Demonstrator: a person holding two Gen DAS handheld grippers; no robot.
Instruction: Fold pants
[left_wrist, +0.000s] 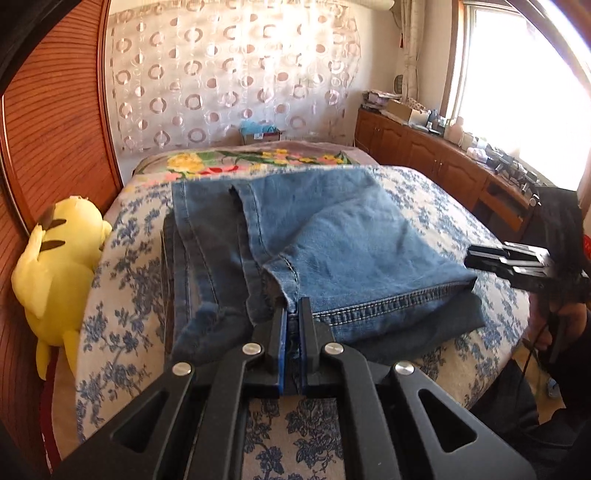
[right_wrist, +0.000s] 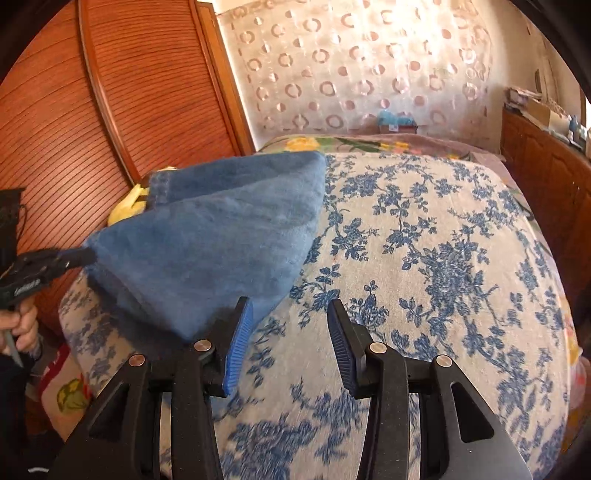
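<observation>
Lying folded on the bed, the jeans sit toward its near left part, hem layers stacked at the near edge. Clamped on that hem, the left gripper lifts the fabric, probably to carry 1 more fold over. Just right of the denim, the right gripper hangs with its jaws apart and nothing between them, likely ready to pin or smooth. Beside the bed lies a yellow plush toy.
</observation>
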